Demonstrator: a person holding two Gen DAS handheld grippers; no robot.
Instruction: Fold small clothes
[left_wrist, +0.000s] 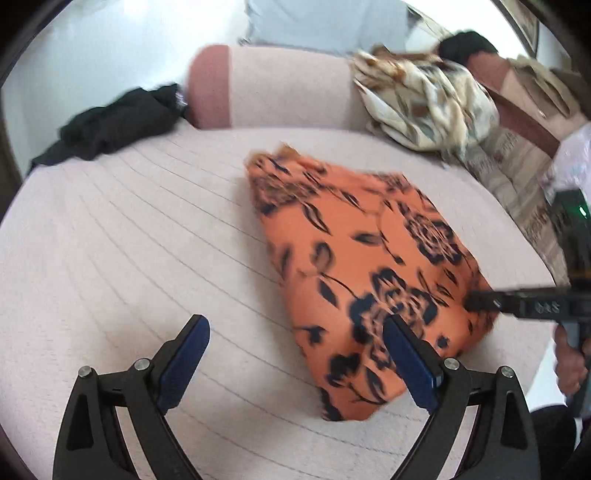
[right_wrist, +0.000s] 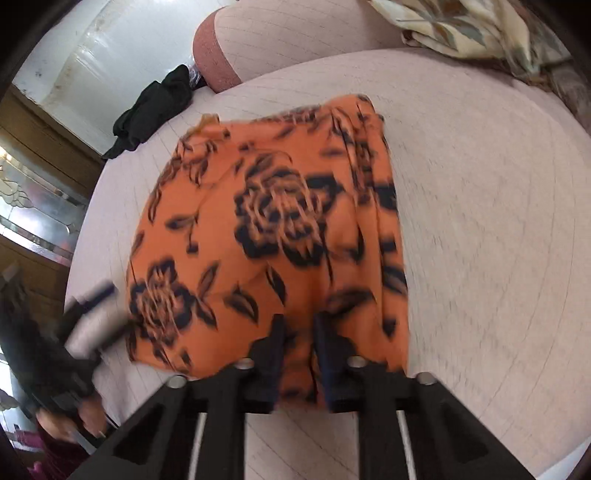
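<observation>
An orange garment (left_wrist: 354, 266) with a dark floral print lies folded on the pale pink bed cover (left_wrist: 129, 240). My left gripper (left_wrist: 295, 325) is open just above the cover, its right finger over the garment's near corner, nothing between the fingers. My right gripper (right_wrist: 299, 325) is shut on the near edge of the orange garment (right_wrist: 266, 221). In the left wrist view the right gripper (left_wrist: 480, 301) reaches in from the right onto the cloth's edge. In the right wrist view the left gripper (right_wrist: 92, 314) shows blurred at the garment's left edge.
A black garment (left_wrist: 114, 122) lies crumpled at the far left by a pink bolster (left_wrist: 280, 88). A cream leaf-print cloth (left_wrist: 428, 99) is heaped at the far right. A wooden cabinet with glass (right_wrist: 33, 192) stands left of the bed.
</observation>
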